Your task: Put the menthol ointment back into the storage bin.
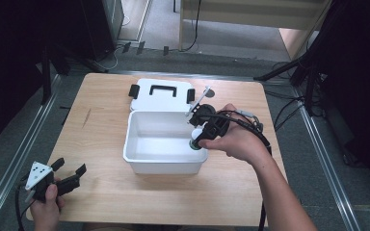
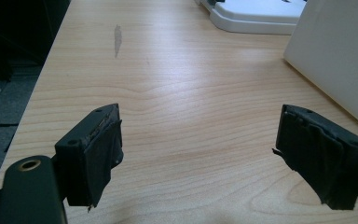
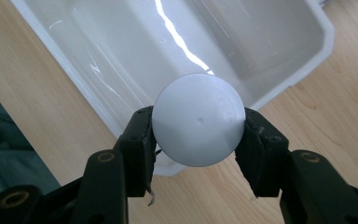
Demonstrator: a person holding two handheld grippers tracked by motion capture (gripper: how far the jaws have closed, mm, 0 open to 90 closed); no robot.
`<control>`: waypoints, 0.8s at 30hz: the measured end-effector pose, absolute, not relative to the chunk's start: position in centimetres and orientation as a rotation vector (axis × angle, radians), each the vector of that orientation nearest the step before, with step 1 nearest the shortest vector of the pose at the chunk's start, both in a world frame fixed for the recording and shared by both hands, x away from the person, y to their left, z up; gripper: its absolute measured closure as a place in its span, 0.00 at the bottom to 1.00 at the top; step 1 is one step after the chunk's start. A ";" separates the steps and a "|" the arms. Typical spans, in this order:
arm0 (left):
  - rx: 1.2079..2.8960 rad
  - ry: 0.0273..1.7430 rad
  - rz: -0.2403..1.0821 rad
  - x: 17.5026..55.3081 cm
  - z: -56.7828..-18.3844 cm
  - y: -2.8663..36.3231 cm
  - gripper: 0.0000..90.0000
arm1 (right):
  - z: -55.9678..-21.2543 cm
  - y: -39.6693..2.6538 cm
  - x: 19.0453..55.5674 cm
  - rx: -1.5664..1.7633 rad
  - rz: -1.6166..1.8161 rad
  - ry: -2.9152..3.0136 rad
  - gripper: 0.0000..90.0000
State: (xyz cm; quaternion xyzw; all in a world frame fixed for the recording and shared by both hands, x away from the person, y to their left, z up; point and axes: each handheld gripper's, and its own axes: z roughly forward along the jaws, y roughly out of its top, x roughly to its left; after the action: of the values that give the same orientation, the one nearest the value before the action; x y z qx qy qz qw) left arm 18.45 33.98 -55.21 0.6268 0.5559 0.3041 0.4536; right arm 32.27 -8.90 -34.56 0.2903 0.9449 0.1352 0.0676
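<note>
A white open bin (image 1: 164,166) stands mid-table, its lid (image 1: 161,98) with a black handle lying flat behind it. My right gripper (image 1: 198,140) hovers at the bin's right rim, shut on a white round object (image 1: 196,135) with some green beneath it. In the right gripper view the jaws of my right gripper (image 3: 198,135) clamp the sides of that round object (image 3: 198,116), which hangs over the bin's wall (image 3: 121,56). My left gripper (image 1: 70,166) rests open at the table's near-left corner, its jaws (image 2: 198,140) wide apart with bare wood between them.
The wooden table (image 1: 101,125) has bare room left of the bin. In the left gripper view the bin wall (image 2: 340,51) rises at the right and the lid (image 2: 256,16) lies beyond it. Cables and dark stands ring the table on the floor.
</note>
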 end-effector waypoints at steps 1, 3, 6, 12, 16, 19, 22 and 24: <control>1.548 1.372 0.751 18.5 -55.2 34.0 0.17 | -34.9 -8.8 32.4 0.864 0.404 2.855 0.57; 1.548 1.371 0.753 18.5 -55.2 34.0 0.17 | -35.7 -8.5 32.6 0.855 0.385 2.862 0.57; 1.548 1.370 0.750 18.5 -55.2 34.0 0.17 | -37.1 -8.4 33.0 0.844 0.365 2.874 0.57; 1.554 1.370 0.749 18.5 -55.2 34.0 0.17 | -39.1 -8.1 33.4 0.835 0.364 2.911 0.57; 1.559 1.369 0.749 18.5 -55.2 34.0 0.17 | -39.8 -7.7 33.4 0.809 0.332 2.912 0.57; 1.560 1.370 0.750 18.5 -55.2 34.0 0.17 | -40.3 -7.2 33.4 0.780 0.323 2.927 0.57; 1.560 1.370 0.749 18.5 -55.2 34.0 0.17 | -41.0 -6.5 33.5 0.738 0.301 2.916 0.57; 1.560 1.369 0.749 18.5 -55.2 34.0 0.17 | -41.2 -6.3 33.7 0.719 0.312 2.912 0.57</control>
State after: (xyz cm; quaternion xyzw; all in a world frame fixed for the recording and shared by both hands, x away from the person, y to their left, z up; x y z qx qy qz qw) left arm 18.50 33.96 -55.21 0.6312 0.5539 0.3029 0.4506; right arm 33.73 -6.29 -41.23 0.2380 0.9637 0.1033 0.0629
